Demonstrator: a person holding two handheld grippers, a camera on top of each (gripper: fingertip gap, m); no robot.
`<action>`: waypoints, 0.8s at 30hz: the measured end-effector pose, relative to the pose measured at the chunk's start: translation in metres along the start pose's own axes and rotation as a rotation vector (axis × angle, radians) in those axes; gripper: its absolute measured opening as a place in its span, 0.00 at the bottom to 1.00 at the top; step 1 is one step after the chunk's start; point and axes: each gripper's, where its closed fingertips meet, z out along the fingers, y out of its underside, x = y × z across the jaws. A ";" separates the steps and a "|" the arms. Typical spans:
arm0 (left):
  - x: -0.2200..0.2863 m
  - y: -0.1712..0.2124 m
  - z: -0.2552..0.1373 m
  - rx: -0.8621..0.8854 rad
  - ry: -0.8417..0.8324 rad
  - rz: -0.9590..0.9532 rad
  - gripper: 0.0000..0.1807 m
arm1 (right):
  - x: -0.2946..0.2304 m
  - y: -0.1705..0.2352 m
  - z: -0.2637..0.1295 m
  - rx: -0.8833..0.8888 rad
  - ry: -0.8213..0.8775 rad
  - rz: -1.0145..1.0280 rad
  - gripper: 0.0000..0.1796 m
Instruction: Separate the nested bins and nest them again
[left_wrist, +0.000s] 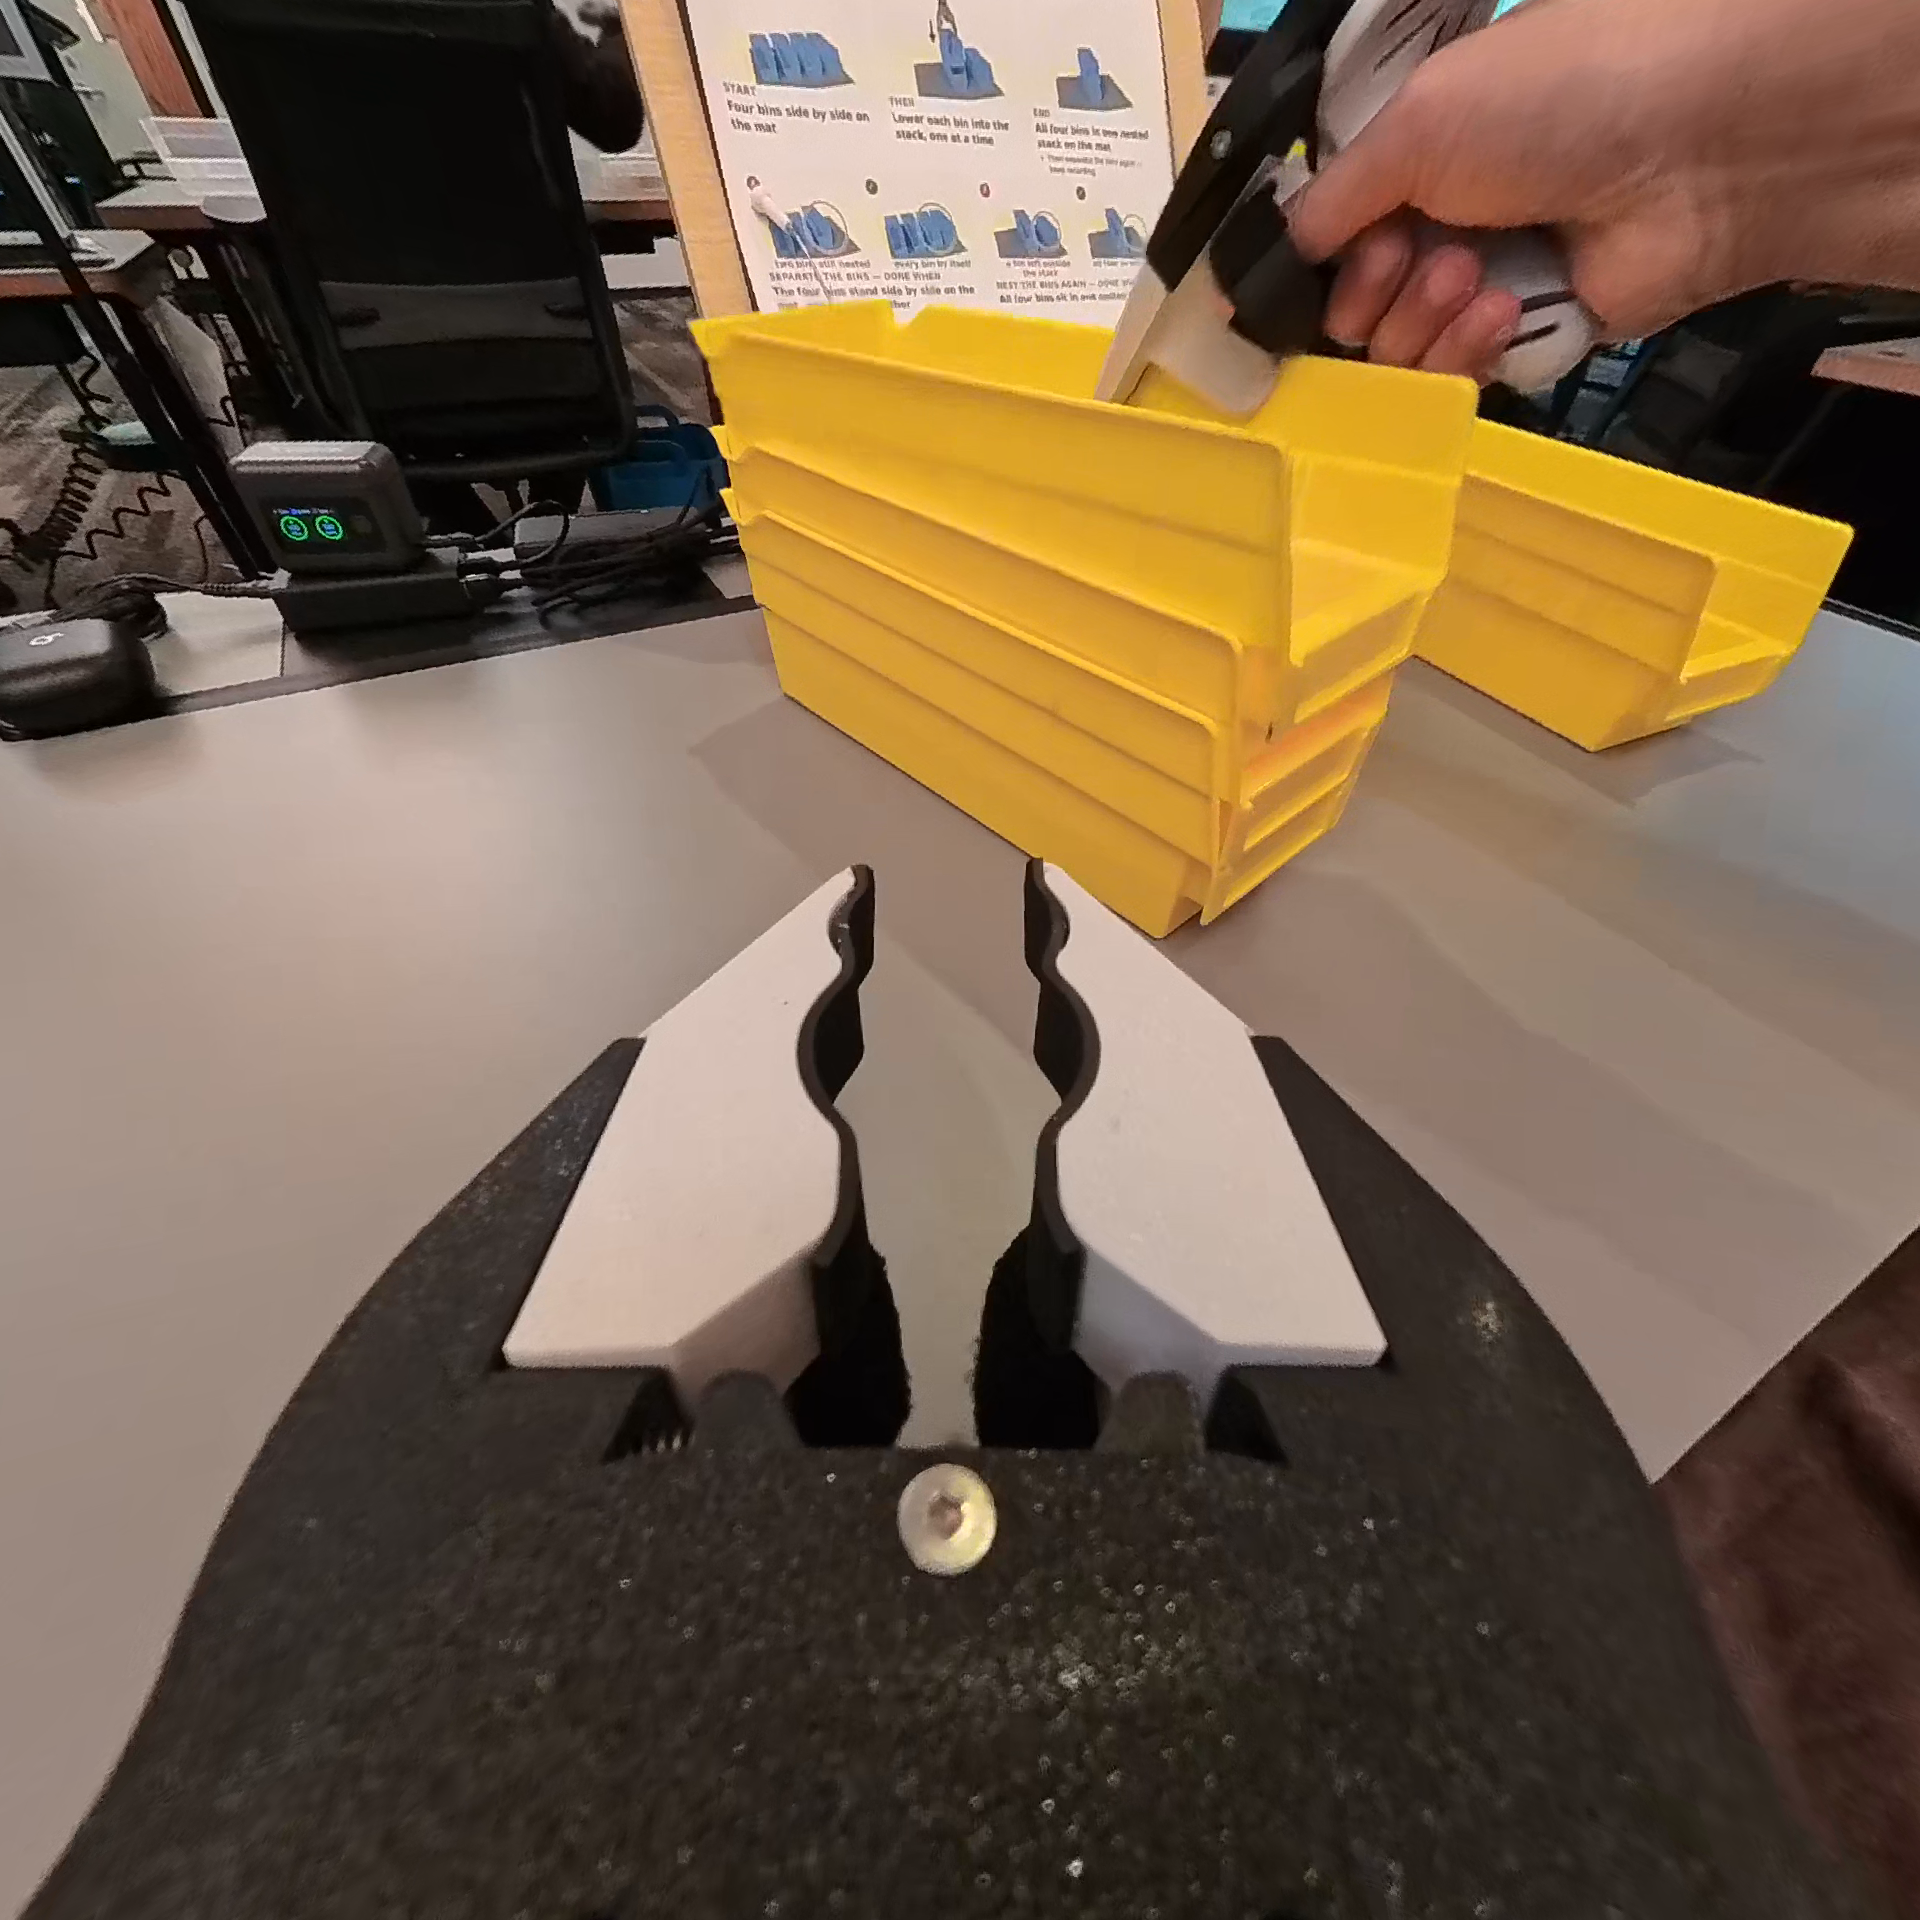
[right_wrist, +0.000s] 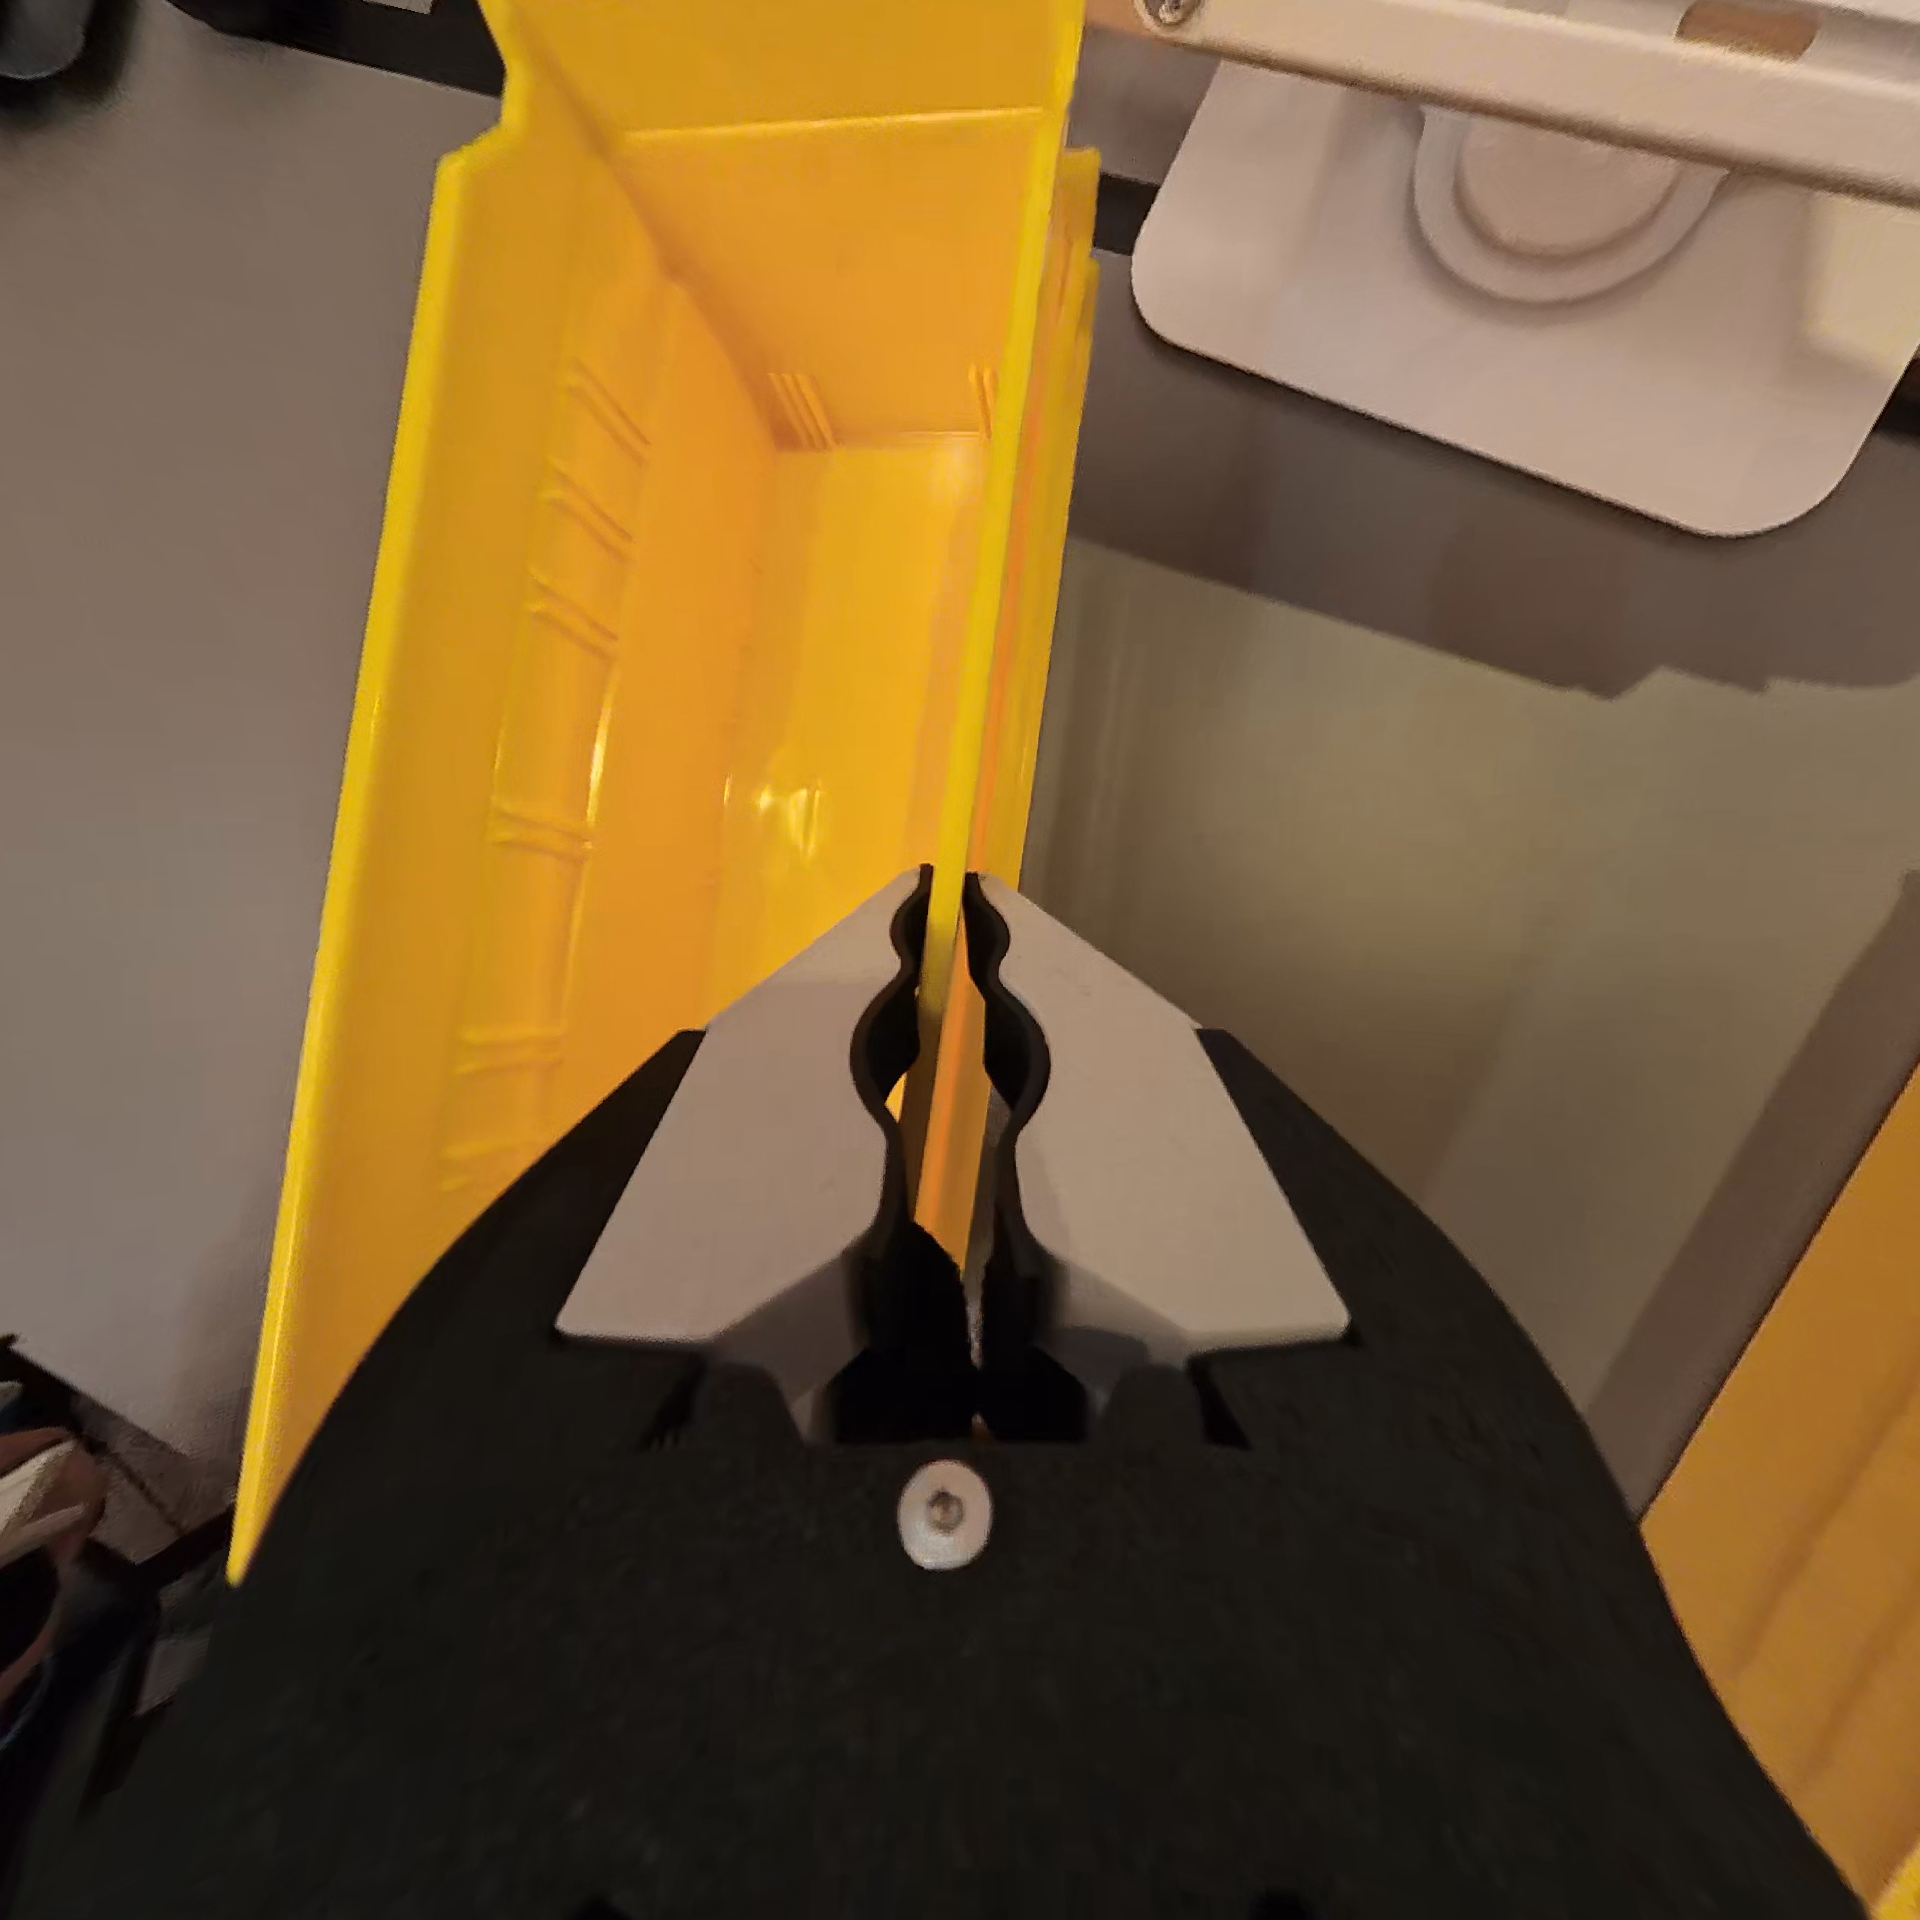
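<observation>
Bins make up a yellow stack (left_wrist: 1039, 623) on the grey worktop (left_wrist: 364, 935), three nested as far as the side view lets me count. The top bin (left_wrist: 997, 436) sits highest, its long side wall gripped by the right claw (left_wrist: 1174, 384), which comes down from above in a person's hand (left_wrist: 1538, 197). In the right wrist view the right claw (right_wrist: 945, 883) is closed on that thin wall: one finger lies inside the bin, the other outside, and the wall's edge runs straight ahead from between the tips. The bin's hollow interior opens to the left of the claw there.

The left claw (left_wrist: 948, 883) hovers low over the worktop just in front of the stack's near corner, apart from it. Its fingers stand a moderate way apart and grip nothing; bare worktop shows through the gap.

A single bin (left_wrist: 1621, 603) stands on the worktop beyond the stack, to its right, close beside it. Behind the stack stands an instruction board (left_wrist: 935, 145). At the worktop's far left lie a charger (left_wrist: 327, 509) with a lit display and a tangle of cables (left_wrist: 613, 551).
</observation>
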 end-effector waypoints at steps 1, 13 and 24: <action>-0.001 0.000 0.000 0.001 -0.001 -0.002 0.15 | -0.001 -0.001 -0.003 0.007 0.000 -0.009 0.02; 0.000 0.001 0.000 -0.004 0.000 0.001 0.15 | 0.000 0.003 0.009 -0.040 0.039 -0.005 0.02; 0.002 0.002 0.001 -0.011 0.007 0.001 0.15 | 0.001 0.006 0.017 -0.199 0.185 -0.086 0.03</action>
